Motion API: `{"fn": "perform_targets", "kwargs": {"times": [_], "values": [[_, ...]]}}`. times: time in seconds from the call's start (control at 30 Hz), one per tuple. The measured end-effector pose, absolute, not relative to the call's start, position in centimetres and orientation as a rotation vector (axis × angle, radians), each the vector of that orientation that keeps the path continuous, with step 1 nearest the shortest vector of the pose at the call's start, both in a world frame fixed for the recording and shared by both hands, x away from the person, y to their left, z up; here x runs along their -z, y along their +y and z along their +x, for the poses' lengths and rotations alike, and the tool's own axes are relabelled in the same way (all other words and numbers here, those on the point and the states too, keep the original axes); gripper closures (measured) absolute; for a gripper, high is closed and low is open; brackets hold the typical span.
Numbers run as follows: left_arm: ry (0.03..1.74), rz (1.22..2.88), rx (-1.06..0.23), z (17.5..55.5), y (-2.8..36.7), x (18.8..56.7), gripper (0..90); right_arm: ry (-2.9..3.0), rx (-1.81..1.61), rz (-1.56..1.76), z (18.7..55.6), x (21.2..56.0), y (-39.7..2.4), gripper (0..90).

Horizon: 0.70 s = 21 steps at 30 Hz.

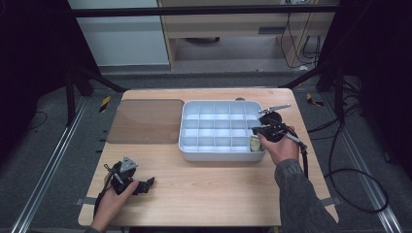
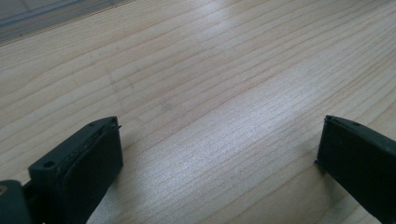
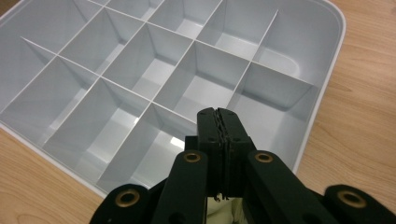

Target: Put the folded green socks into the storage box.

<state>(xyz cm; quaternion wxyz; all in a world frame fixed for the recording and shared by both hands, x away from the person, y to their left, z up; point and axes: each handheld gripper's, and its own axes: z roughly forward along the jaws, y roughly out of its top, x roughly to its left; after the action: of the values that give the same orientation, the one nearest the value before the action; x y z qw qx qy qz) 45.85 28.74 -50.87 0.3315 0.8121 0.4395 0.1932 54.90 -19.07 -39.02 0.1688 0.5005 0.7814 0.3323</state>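
A white compartment tray [image 1: 221,130] is seen on the wooden table [image 1: 204,189], with a brown translucent lid [image 1: 145,120] lying flat just beside it at its nine o'clock side. The right gripper [image 1: 256,131] is held over the tray's five o'clock corner, its jaws pressed together with nothing visibly pinched between them in the right gripper view [image 3: 218,122]. A small yellowish item [image 1: 255,144] is seen in that corner compartment, directly below the gripper; what it is cannot be told. The left gripper [image 1: 150,182] is rested on the table near its seven o'clock corner, well apart from the tray, its jaws spread wide over bare wood [image 2: 219,154]. No legible writing or brand marks can be made out anywhere.
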Motion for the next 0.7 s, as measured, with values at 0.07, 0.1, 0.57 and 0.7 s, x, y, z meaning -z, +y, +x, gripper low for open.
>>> {"fn": "perform_targets", "kwargs": {"times": [0.07, 0.1, 0.57, 0.7], "values": [[1.148, 2.123, -0.506, 45.8, 28.7, 50.9, 0.0, 2.217, -0.959, 1.417, 54.7, 38.8, -19.0, 88.7], [1.15, 2.119, -0.506, 45.8, 28.7, 50.9, 0.0, 2.214, -0.965, 1.414, 54.6, 38.8, -19.0, 88.4], [1.149, 2.12, -0.504, 45.8, 28.7, 50.9, 0.0, 2.142, -1.04, 1.387, 53.2, 37.4, -19.0, 64.0], [1.149, 2.12, -0.505, 45.9, 28.7, 50.9, 0.0, 2.127, -1.052, 1.389, 52.9, 37.1, -19.1, 54.6]]}}
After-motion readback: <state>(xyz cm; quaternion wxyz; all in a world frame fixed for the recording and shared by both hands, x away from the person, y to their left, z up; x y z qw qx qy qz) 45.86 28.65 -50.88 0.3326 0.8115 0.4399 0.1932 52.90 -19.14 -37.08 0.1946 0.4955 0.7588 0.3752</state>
